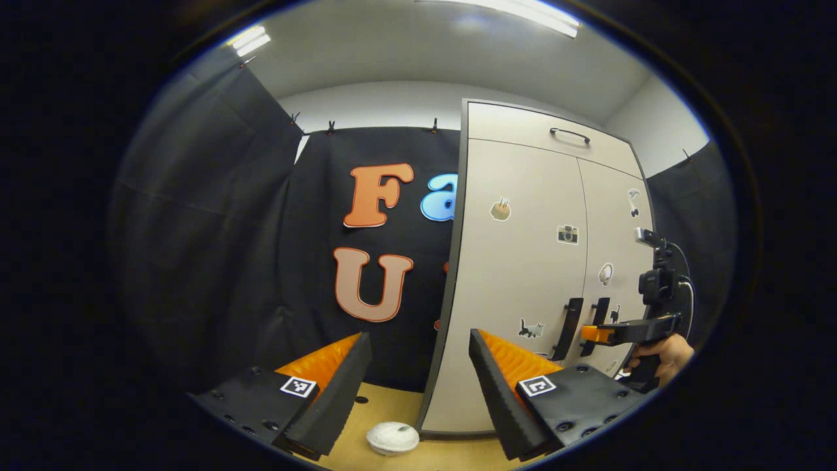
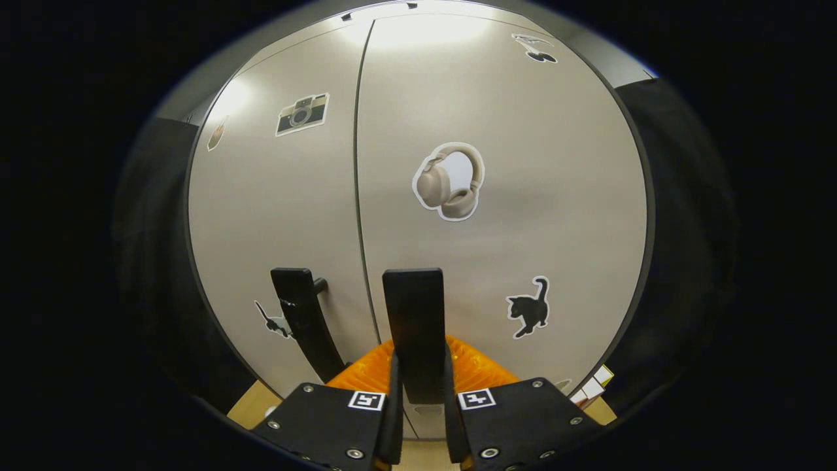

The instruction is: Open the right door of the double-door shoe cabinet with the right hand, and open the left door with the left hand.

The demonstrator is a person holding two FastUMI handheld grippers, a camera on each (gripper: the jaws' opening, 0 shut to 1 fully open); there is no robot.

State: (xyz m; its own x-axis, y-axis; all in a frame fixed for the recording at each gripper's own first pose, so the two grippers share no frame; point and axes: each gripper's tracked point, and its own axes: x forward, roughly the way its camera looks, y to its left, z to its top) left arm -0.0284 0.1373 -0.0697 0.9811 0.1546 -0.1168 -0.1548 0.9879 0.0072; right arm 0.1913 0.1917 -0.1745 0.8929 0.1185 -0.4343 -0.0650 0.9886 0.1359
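Note:
The beige double-door shoe cabinet [image 1: 516,261] stands to the right in the left gripper view, both doors flush and shut. Its two black handles hang side by side: the left door handle [image 1: 567,328] and the right door handle [image 1: 600,317]. My left gripper [image 1: 418,337] is open, short of the cabinet's left edge, with nothing between its fingers. The right gripper [image 1: 592,333], held by a hand [image 1: 667,356], reaches the right handle. In the right gripper view my right gripper [image 2: 420,392] is shut on the right door handle [image 2: 413,307]; the left door handle [image 2: 304,320] is beside it.
A white round object [image 1: 392,437] lies on the wooden floor [image 1: 392,399] by the cabinet's left corner. Above the doors is a panel with a slim handle [image 1: 569,134]. Small boxes [image 2: 595,386] sit low at the cabinet's right. Black cloth walls surround the booth.

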